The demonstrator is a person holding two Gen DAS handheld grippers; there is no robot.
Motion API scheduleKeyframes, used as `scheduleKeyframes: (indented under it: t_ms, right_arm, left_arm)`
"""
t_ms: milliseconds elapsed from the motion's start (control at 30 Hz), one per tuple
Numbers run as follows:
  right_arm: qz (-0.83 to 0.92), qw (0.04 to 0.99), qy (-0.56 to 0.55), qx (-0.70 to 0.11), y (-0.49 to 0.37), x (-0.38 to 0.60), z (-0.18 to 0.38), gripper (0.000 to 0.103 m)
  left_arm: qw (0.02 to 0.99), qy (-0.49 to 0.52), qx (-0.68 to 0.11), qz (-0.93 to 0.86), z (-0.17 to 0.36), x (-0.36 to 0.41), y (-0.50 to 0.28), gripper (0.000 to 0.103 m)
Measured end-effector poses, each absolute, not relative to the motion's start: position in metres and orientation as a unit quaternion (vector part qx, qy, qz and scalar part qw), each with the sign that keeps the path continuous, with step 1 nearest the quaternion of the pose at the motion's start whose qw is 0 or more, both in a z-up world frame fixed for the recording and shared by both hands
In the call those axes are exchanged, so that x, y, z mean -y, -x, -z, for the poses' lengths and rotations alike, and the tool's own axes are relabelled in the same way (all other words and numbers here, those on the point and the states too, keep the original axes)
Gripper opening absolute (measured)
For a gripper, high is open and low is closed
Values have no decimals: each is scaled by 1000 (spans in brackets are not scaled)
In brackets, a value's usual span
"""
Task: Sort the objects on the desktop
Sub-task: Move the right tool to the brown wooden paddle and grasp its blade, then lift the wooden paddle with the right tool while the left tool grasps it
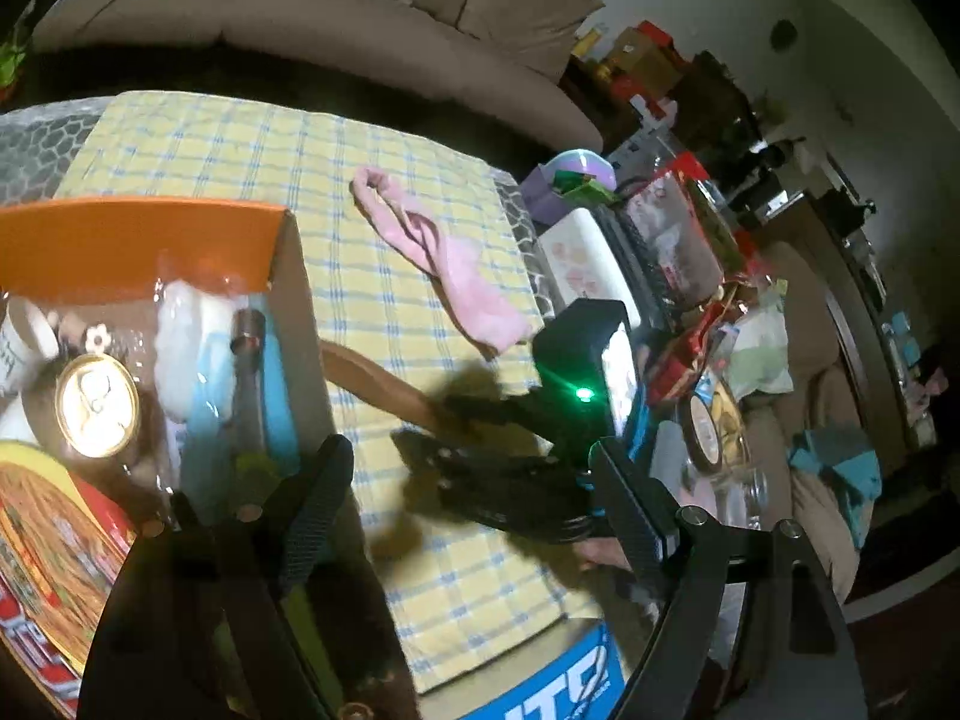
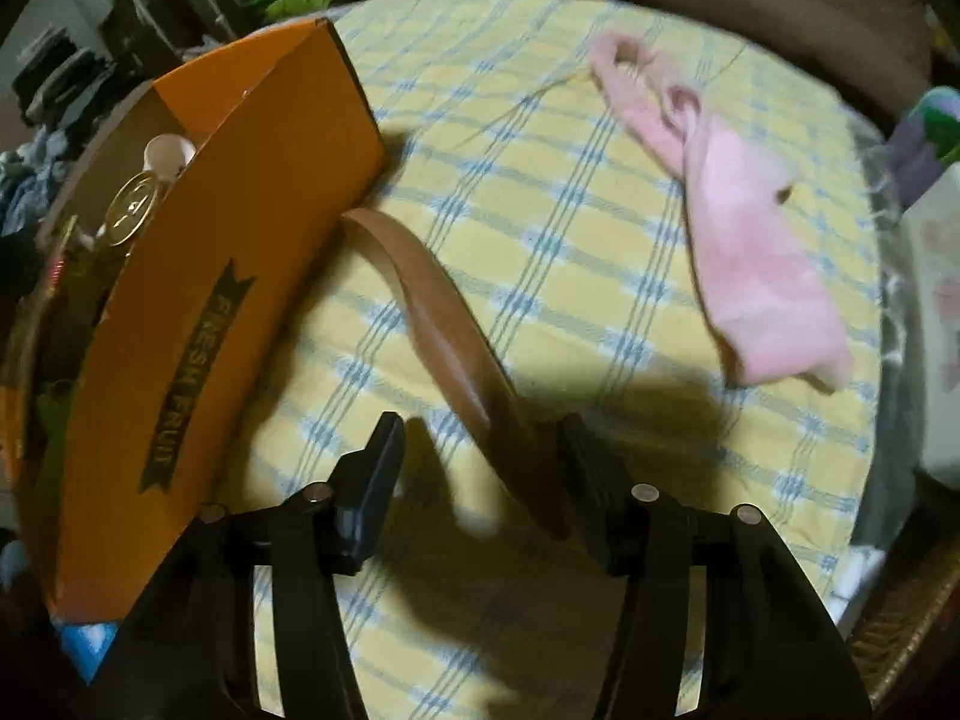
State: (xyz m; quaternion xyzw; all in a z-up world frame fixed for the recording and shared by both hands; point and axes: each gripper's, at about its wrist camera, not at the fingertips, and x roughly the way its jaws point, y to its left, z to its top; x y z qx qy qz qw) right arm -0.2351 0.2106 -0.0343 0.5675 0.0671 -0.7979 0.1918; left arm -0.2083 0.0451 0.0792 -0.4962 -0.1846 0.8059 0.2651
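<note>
A brown belt strap (image 2: pixel 444 330) lies on the yellow checked cloth (image 2: pixel 540 192), running from the orange fruit box (image 2: pixel 198 300) toward my right gripper (image 2: pixel 480 456). The right gripper is open, its fingers on either side of the strap's near end. A pink sock (image 2: pixel 756 228) lies further right on the cloth. In the left wrist view, my left gripper (image 1: pixel 474 480) is open and empty above the cloth, with the right gripper (image 1: pixel 456 426) ahead of it over the strap (image 1: pixel 384 384). The box (image 1: pixel 150 240) holds a can (image 1: pixel 96 405), a flashlight (image 1: pixel 247 360) and packets.
A cluttered pile of snacks, a white box (image 1: pixel 588 264) and a purple bowl (image 1: pixel 576 171) stands at the table's right edge. A beige sofa (image 1: pixel 360 18) lies beyond the table. A blue carton (image 1: pixel 558 690) shows under the cloth's near edge.
</note>
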Motion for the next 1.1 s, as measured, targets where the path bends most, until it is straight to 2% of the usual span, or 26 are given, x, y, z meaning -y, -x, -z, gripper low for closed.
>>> scheduleKeyframes:
  t_ms: [33, 67, 100, 167, 267, 367, 467, 633, 833, 967, 1000, 1033, 1067, 1100]
  right_arm:
    - [799, 187, -567, -76, 235, -207, 38, 41]
    - [799, 179, -568, -87, 235, -206, 41, 31]
    - [802, 178, -563, -88, 231, -204, 41, 29]
    - [796, 198, -570, -51, 228, -209, 36, 19]
    - [794, 200, -574, -15, 217, -221, 28, 19]
    - [790, 195, -581, 33, 197, -239, 19, 19]
    - [785, 168, -591, 84, 173, -264, 19, 19]
    - [799, 133, -574, 116, 131, -292, 20, 19]
    - [806, 135, -559, 139, 113, -301, 16, 19]
    - [811, 151, -548, 139, 109, -297, 13, 19]
    - [812, 154, -546, 138, 108, -297, 12, 19]
    - [813, 155, -546, 134, 107, -296, 11, 19]
    - [815, 151, -545, 127, 106, -295, 11, 19]
    - [817, 148, -544, 122, 104, -296, 10, 19]
  left_arm:
    - [264, 495, 184, -807, -80, -46, 206, 83]
    - [263, 496, 181, -808, -80, -47, 204, 83]
    - [262, 497, 180, -807, -80, -48, 203, 83]
    - [260, 499, 185, -805, -80, -47, 201, 83]
    - [249, 504, 211, -800, -76, -45, 202, 84]
    - [240, 518, 240, -785, -69, -51, 205, 90]
    - [256, 557, 254, -748, -55, -79, 210, 90]
    - [233, 606, 325, -688, -14, -116, 222, 88]
    - [200, 636, 300, -682, 22, -157, 239, 84]
    - [190, 663, 314, -652, 54, -170, 239, 69]
    - [190, 665, 311, -652, 56, -170, 239, 59]
    - [185, 667, 302, -655, 60, -170, 237, 40]
    - [179, 668, 299, -657, 65, -168, 236, 30]
    - [181, 667, 310, -653, 69, -165, 236, 27]
